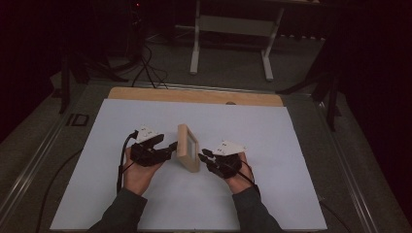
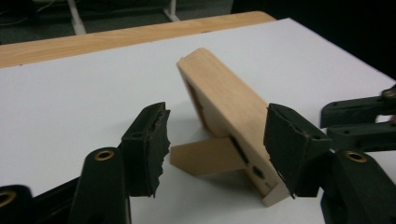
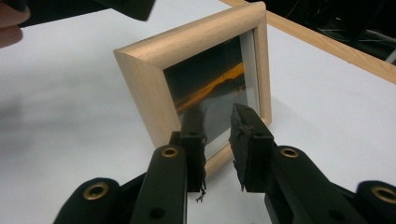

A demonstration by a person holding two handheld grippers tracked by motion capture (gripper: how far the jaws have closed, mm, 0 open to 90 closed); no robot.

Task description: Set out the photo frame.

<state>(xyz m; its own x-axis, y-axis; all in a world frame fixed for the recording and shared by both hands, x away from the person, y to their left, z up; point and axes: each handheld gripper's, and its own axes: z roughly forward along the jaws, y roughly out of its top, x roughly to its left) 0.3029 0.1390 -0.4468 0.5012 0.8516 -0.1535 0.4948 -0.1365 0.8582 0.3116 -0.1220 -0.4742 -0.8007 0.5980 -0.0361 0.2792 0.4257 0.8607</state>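
Frame's back: my left gripper view shows the plain wooden back of the picture frame (image 2: 229, 116), with its fold-out stand (image 2: 205, 156) resting on the sheet and small black fittings low on the back panel.
Frame's front: my right gripper view shows the glazed face of the picture frame (image 3: 154, 88), a dark picture with an orange streak across it.
From above: the high view shows the picture frame (image 1: 188, 147) standing on edge, leaning a little, between my two hands.
Surface: a white sheet (image 1: 145, 116) covers the table; a strip of bare wooden tabletop (image 1: 194, 95) shows along the far edge.
Room: dim, with a grey floor, black cables to the far left and a white-legged stand (image 1: 231, 36) beyond the table.
Left gripper: my left gripper (image 1: 170, 148) sits just left of the frame, jaws spread wide around the stand and the near lower corner of the back, holding nothing.
Right gripper: my right gripper (image 1: 203, 155) sits just right of the frame, close to its near lower corner, jaws nearly together with a narrow gap, pinching nothing.
Frame's place: near the middle of the sheet, front facing right.
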